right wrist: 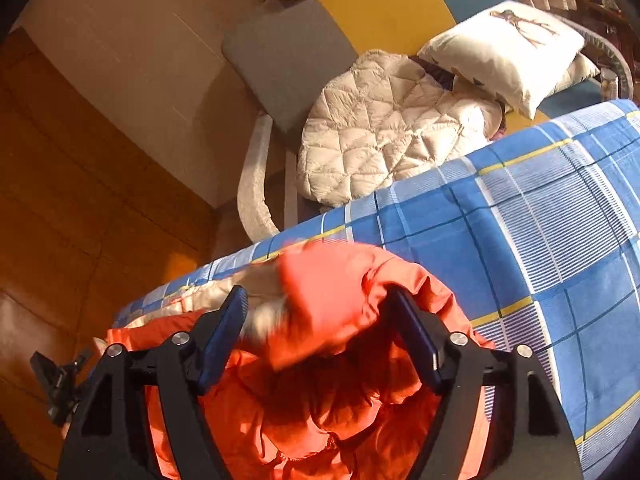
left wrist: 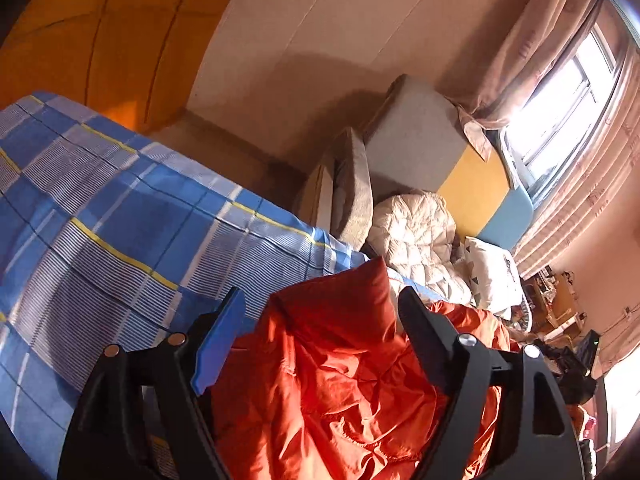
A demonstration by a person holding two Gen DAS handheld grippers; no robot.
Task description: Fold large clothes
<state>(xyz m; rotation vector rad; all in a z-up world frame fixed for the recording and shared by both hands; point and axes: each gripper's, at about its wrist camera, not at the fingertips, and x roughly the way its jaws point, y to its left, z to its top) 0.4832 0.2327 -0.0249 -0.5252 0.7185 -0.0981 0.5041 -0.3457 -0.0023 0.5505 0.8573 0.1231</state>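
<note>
An orange padded jacket (left wrist: 340, 376) lies bunched on a bed with a blue plaid sheet (left wrist: 120, 216). My left gripper (left wrist: 320, 300) is open, its jaws wide apart on either side of a raised fold of the jacket. In the right wrist view the jacket (right wrist: 320, 392) is bunched near the bed's edge, with a blurred orange flap between the jaws. My right gripper (right wrist: 318, 300) is also open, straddling that flap. The plaid sheet (right wrist: 540, 220) stretches to the right.
A cream quilted jacket (left wrist: 416, 232) (right wrist: 380, 132) and a white pillow (left wrist: 494, 276) (right wrist: 508, 48) lie at the bed's head. Grey cushions (left wrist: 416, 136) lean on the wall. Wooden floor (right wrist: 80, 200) lies beside the bed. A window with curtains (left wrist: 560, 92) is at right.
</note>
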